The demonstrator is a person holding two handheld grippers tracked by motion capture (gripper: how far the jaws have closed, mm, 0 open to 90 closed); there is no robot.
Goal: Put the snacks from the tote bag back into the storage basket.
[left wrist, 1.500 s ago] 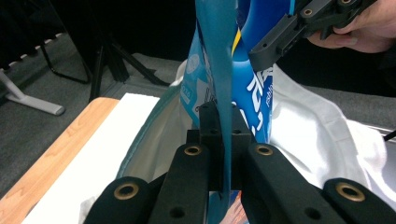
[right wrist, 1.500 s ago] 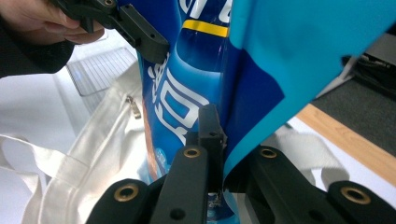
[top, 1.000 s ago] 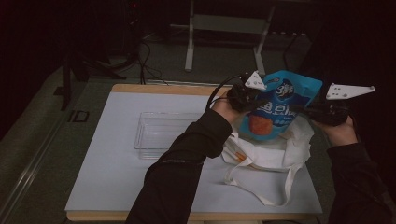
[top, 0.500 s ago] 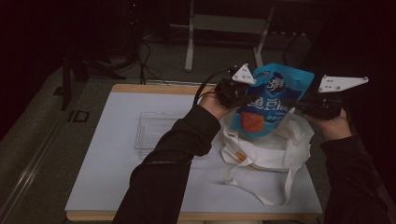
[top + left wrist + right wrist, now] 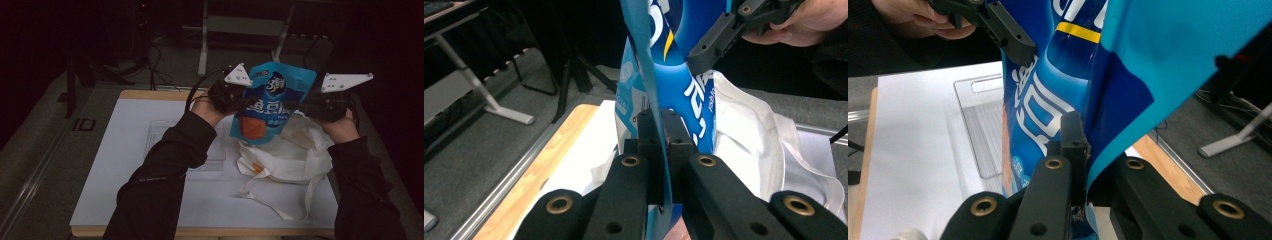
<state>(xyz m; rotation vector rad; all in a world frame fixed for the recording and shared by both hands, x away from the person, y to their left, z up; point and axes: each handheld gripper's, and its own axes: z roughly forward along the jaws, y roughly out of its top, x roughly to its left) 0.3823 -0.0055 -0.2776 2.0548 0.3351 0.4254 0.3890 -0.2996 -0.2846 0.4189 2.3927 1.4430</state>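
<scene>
Blue pouch (image 5: 272,102) lifted higher, white table (image 5: 125,165) — dark room

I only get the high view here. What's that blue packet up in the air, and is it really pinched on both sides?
Observer: Yes. In the left gripper view, the left gripper is shut on the blue pouch at its edge.
Operator: And the other side?
Observer: In the right gripper view, the right gripper is shut on the opposite edge.
Operator: What's under it?
Observer: The right gripper view shows a clear plastic tray, with ribbed floor and slot handle, on the white table.
</scene>
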